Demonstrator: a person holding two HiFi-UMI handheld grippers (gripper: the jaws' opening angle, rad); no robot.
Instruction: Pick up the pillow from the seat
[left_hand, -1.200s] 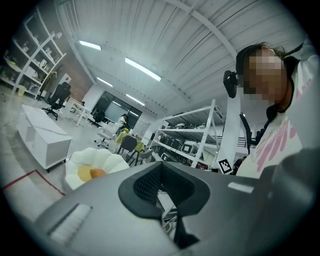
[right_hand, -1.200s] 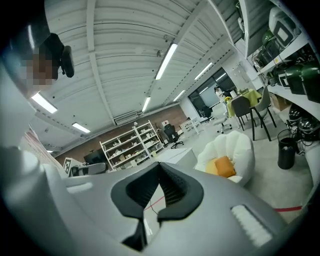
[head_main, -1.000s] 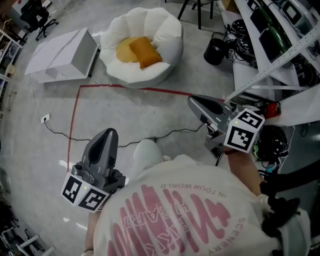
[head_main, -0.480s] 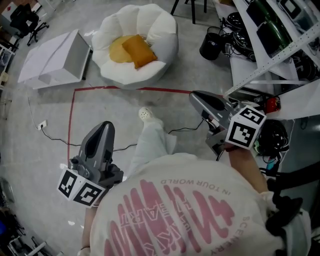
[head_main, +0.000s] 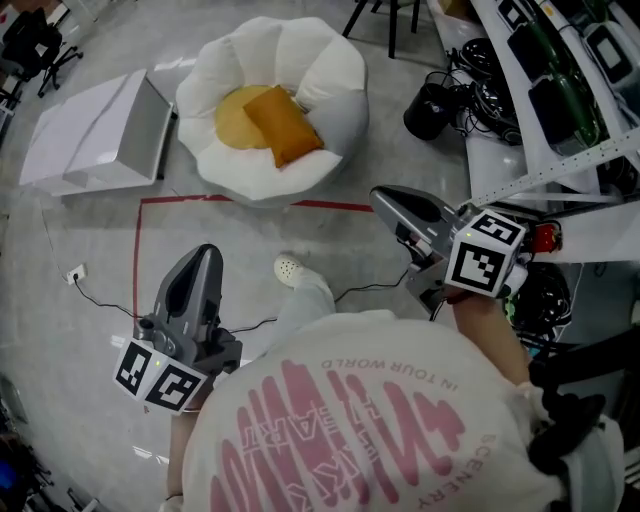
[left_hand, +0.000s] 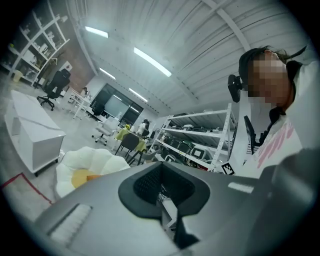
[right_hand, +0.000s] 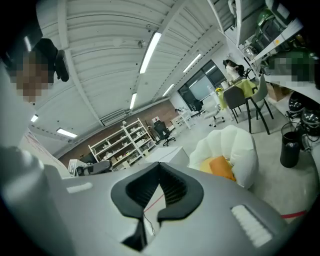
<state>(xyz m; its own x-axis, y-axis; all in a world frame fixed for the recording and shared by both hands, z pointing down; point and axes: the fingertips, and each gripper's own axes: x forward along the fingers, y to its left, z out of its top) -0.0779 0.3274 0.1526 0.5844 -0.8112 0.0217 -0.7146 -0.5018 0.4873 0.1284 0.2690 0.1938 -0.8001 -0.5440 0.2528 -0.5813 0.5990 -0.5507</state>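
An orange pillow (head_main: 283, 124) lies on a round yellow cushion (head_main: 233, 120) inside a white petal-shaped seat (head_main: 330, 80) on the floor, beyond a red tape line. My left gripper (head_main: 205, 258) is held low at the left, shut and empty, well short of the seat. My right gripper (head_main: 385, 200) is at the right, also shut and empty, pointing toward the seat from about a step away. The right gripper view shows the pillow (right_hand: 221, 167) in the seat (right_hand: 235, 142) past its closed jaws. The left gripper view shows the seat (left_hand: 96, 160) at lower left.
A white box (head_main: 95, 130) lies left of the seat. A black cable (head_main: 100, 295) with a plug runs across the floor. A black bin (head_main: 432, 108), tangled cables and a metal shelf rack (head_main: 560, 90) stand at the right. The person's shoe (head_main: 290, 268) is near the tape line (head_main: 250, 203).
The person has stepped forward, one foot now close to the tape line. The seat sits a little nearer in the head view. Both grippers stay shut and empty.
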